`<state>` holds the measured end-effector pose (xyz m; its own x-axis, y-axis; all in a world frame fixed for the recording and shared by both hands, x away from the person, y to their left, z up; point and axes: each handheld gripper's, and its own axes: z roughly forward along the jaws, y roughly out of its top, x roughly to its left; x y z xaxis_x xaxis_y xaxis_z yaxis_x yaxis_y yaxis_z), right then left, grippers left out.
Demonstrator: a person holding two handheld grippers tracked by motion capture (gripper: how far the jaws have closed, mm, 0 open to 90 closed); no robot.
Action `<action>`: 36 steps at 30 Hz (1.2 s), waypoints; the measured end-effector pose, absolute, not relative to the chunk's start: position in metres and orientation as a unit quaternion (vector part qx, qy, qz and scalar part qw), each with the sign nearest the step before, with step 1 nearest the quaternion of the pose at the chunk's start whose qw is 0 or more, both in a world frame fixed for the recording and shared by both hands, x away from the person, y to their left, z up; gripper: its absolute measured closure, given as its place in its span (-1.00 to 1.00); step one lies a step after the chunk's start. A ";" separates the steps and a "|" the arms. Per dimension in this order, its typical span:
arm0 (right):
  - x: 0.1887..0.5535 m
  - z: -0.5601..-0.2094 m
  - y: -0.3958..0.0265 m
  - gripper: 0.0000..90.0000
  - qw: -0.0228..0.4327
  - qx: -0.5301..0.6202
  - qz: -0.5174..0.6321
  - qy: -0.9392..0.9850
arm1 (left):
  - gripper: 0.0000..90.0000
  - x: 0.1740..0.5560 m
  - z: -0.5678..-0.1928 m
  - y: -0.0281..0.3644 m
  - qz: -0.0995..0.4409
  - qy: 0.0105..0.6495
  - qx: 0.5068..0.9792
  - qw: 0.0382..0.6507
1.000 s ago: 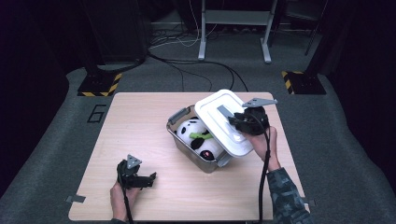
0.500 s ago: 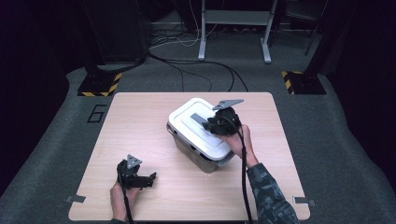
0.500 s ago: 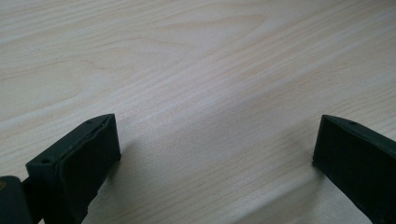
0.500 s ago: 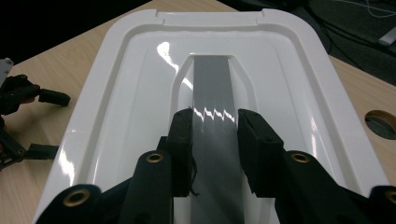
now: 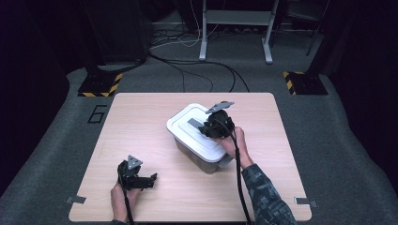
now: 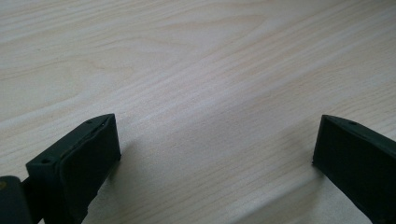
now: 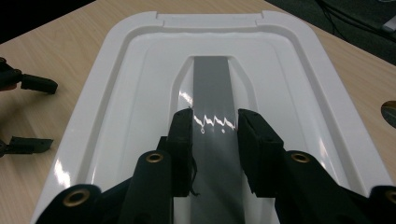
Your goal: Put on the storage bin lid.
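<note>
Resting low on the table [image 5: 141,122] at its near left corner, the left gripper [image 5: 149,180] has its jaws spread wide with bare wood between them, well apart from the work. Toward the middle, slightly right, stands the bin [image 5: 206,161], and the white lid [image 5: 185,126] sits on top of it, covering the opening. The right gripper [image 5: 199,127] is over the lid, its jaws clamped from both sides on the grey handle [image 7: 212,88] that runs down the lid's centre, as the right gripper view shows; its pads [image 7: 182,135] press the handle's edges.

Judging by this, the step in hand is seating the lid on the bin. Whether the rim is fully down all round I cannot tell; the near corner looks to overhang a little. Next would be a press straight down to seat it evenly, then opening the jaws and lifting clear without dragging the lid askew
</note>
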<state>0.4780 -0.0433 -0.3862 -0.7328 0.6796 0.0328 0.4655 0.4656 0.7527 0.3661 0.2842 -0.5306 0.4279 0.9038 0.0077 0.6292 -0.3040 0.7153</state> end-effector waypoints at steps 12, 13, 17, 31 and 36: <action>0.469 -0.390 -0.042 0.48 0.143 0.346 0.386 0.843 | -0.99 0.366 -0.531 0.284 0.211 0.492 0.780 0.326; 0.469 -0.390 -0.042 0.48 0.146 0.344 0.388 0.843 | -0.99 0.366 -0.531 0.284 0.211 0.492 0.780 0.326; 0.469 -0.393 -0.044 0.48 0.134 0.357 0.395 0.836 | -0.99 0.366 -0.531 0.284 0.211 0.492 0.779 0.326; 0.469 -0.388 -0.054 0.04 0.132 0.352 0.425 0.823 | -0.99 0.366 -0.531 0.284 0.210 0.491 0.780 0.326; 0.459 -0.378 -0.074 -0.41 0.150 0.362 0.439 0.809 | -0.99 0.366 -0.531 0.284 0.210 0.491 0.780 0.326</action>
